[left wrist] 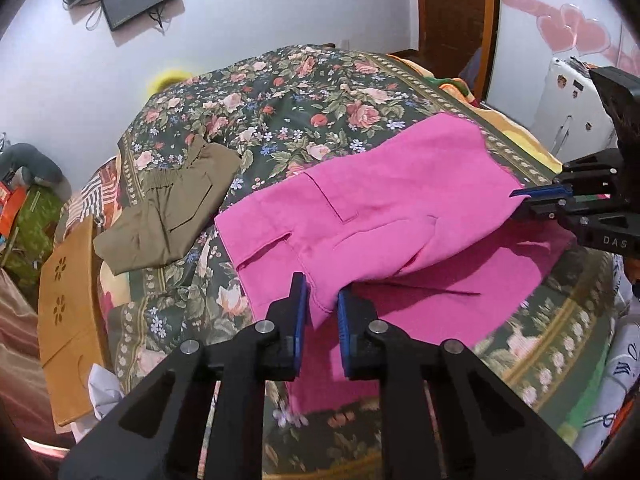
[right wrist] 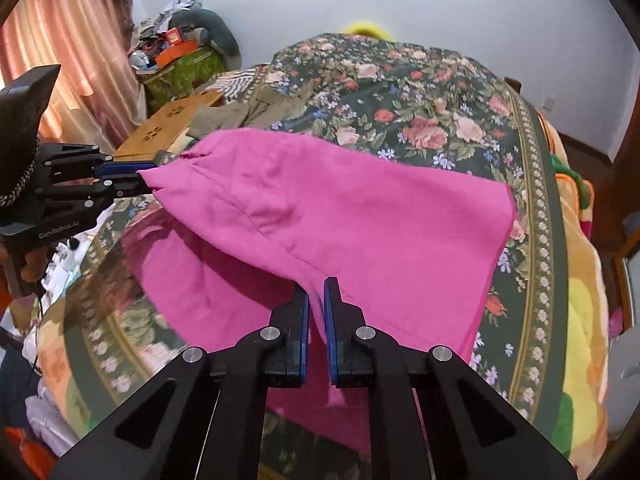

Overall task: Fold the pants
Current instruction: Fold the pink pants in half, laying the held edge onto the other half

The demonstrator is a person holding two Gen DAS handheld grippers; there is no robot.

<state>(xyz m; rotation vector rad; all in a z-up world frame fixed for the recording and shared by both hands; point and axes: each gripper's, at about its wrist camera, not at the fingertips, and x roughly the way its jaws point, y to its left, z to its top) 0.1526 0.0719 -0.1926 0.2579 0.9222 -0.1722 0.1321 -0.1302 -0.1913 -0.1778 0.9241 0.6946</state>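
Pink pants lie on the floral bedspread, their near edge lifted off the bed. My left gripper is shut on a fold of that pink edge. At the right of the left wrist view, my right gripper pinches the other corner. In the right wrist view, the pink pants drape from my right gripper, which is shut on the cloth. The left gripper holds the far left corner. The lifted edge hangs between the two grippers, with a lower pink layer flat beneath it.
Folded olive pants rest on the bed beyond the pink ones, at its left side. A wooden board leans at the bed's left edge. Cluttered shelves and a curtain stand further left. A fleece blanket covers the right side.
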